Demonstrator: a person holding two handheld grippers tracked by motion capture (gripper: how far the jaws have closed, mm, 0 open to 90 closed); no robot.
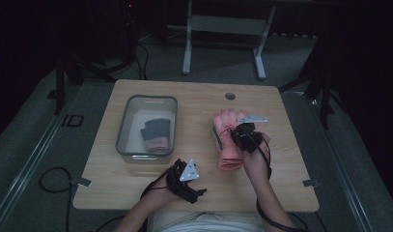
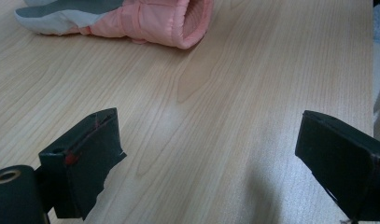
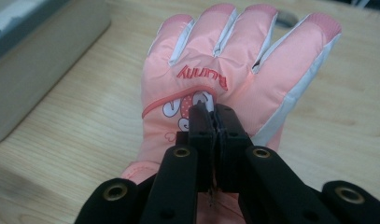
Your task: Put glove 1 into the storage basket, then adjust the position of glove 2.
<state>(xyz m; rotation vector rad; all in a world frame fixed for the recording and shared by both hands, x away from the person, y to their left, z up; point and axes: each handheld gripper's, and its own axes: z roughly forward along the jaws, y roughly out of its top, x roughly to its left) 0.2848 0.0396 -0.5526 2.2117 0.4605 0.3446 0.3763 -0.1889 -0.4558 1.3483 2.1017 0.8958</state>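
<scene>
Right gripper (image 3: pixel 214 112) pinches one pink glove (image 3: pixel 225 79); second glove (image 1: pixel 156 134) in bin (image 1: pixel 121 133) beyond left gripper (image 2: pixel 211 154), jaws wide, low over table (image 2: pixel 215 93).

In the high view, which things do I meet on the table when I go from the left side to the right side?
Grey bin with a dark glove inside → left gripper → pink glove, pinched by the right gripper.

This looks like a lab or recording room, dim and bare. A plain wooden table (image 1: pixel 194 96) stands on grey carpet (image 1: pixel 78 145), with cables (image 1: pixel 51 181) trailing across the floor and a metal desk frame (image 1: pixel 223 29) behind.
</scene>
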